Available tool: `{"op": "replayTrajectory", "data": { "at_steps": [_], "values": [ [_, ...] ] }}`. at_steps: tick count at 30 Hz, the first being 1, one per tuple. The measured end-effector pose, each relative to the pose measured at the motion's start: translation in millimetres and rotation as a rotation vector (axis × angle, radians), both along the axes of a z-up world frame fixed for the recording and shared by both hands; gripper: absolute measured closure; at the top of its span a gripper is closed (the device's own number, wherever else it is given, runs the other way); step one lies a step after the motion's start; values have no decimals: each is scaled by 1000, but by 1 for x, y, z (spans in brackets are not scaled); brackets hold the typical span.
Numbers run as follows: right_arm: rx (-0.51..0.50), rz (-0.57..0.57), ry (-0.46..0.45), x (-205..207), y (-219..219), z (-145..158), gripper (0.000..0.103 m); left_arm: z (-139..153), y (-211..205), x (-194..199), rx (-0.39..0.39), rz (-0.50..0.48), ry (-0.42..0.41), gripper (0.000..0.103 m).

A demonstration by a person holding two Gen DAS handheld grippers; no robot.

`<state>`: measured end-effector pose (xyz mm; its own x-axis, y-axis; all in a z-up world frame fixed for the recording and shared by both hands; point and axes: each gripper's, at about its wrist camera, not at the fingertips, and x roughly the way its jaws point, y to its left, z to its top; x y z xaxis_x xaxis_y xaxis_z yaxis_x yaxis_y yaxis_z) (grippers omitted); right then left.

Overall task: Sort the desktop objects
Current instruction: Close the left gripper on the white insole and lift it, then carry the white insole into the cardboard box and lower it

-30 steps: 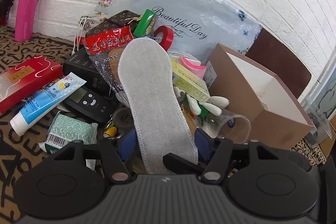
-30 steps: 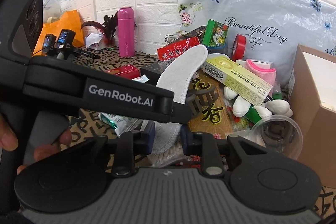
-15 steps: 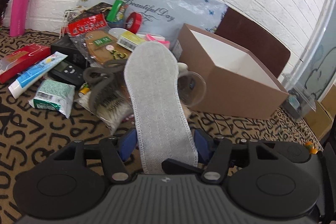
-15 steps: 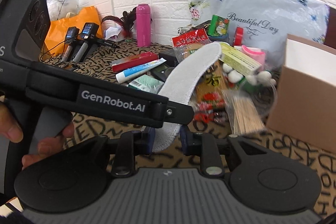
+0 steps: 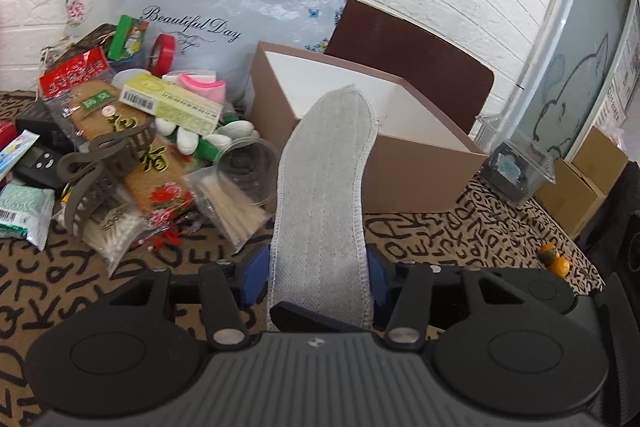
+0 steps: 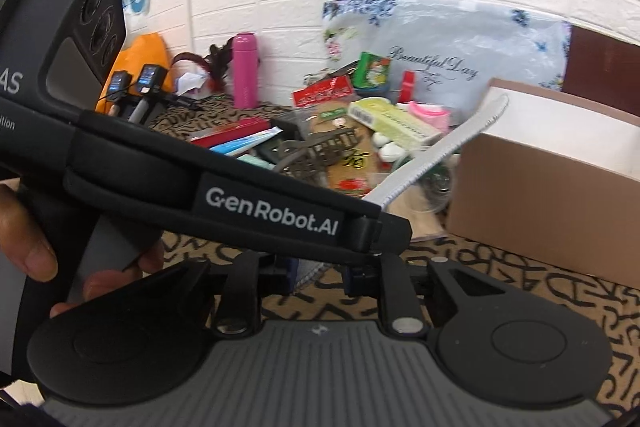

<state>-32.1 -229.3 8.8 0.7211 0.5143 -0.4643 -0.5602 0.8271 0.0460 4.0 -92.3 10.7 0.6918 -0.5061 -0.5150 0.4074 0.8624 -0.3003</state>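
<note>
My left gripper (image 5: 316, 267) is shut on the heel end of a grey felt insole (image 5: 324, 187). The insole stands out forward, its toe in front of the open brown cardboard box (image 5: 404, 163). In the right wrist view the insole (image 6: 444, 151) shows edge-on, pointing at the box (image 6: 548, 183), with the left gripper's black body (image 6: 200, 171) across the frame. My right gripper (image 6: 320, 273) sits just under the left one, its jaws parted with a bit of the insole's heel between them; I cannot tell whether they touch it.
A pile of objects (image 5: 152, 131) lies left of the box: clear cup (image 5: 248, 171), yellow-green carton (image 5: 172, 103), red tape, snack packs, cotton swabs, grey basket. A pink bottle (image 6: 245, 75) stands at the wall. A clear plastic case (image 5: 516, 167) and two small oranges (image 5: 554, 259) lie right.
The left gripper has carried the insole back and to the right, from over the pile to in front of the box. The right gripper has let go and dropped below it.
</note>
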Motion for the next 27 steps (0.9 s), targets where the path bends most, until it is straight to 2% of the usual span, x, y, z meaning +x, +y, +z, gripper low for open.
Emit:
{"op": "replayTrajectory", "data": {
  "at_steps": [8, 9, 10, 19, 27],
  "values": [
    [-1, -61, -76, 2, -20, 11, 95, 22, -20, 7, -12, -38, -68, 52],
    [-1, -70, -86, 4, -23, 13, 96, 25, -23, 9, -17, -46, -76, 56],
    [-1, -79, -96, 6, -26, 16, 98, 29, -27, 12, -30, -61, -81, 64],
    [11, -185, -175, 37, -60, 39, 99, 57, -67, 45, -51, -122, -151, 68],
    [26, -259, -205, 69, -88, 49, 99, 69, -99, 80, -51, -157, -170, 70]
  ]
}}
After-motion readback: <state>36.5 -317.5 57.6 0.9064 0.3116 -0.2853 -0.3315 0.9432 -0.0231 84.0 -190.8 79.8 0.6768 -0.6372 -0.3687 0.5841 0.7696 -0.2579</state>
